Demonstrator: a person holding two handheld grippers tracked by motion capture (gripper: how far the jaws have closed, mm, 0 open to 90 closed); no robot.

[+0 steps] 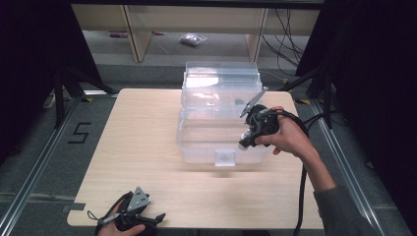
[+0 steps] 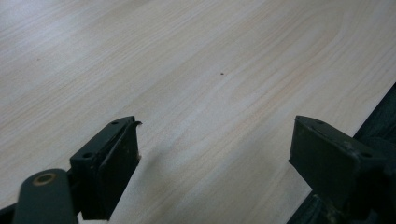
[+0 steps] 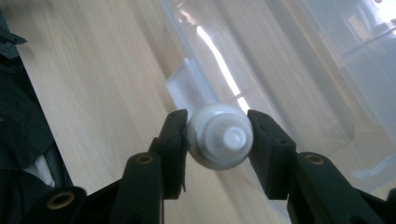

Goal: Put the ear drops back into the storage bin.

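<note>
A clear plastic box with its lid raised at the far side is seen standing on the light wooden table, toward the 1 o'clock part of the tabletop in the high view; a small clear latch tab hangs at the middle of its near wall. Beyond the table, at 12 o'clock, pale furniture legs and a small plastic bag on the floor are visible, and black cables are trailed at 2 o'clock. A floor marking "5" is seen at 9 o'clock of the table. The right gripper is held over the box's near right corner, gripped by the right hand, whose forearm and grey sleeve come in from 5 o'clock. In the right gripper view, a small white round object, seemingly a cap or bottle end, is clamped between the two pads, above the box's rim and wall. The left gripper is rested at the table's near edge at 7 o'clock, well apart from the box; in the left gripper view its jaws are spread wide over bare wood, with nothing between them.
</note>
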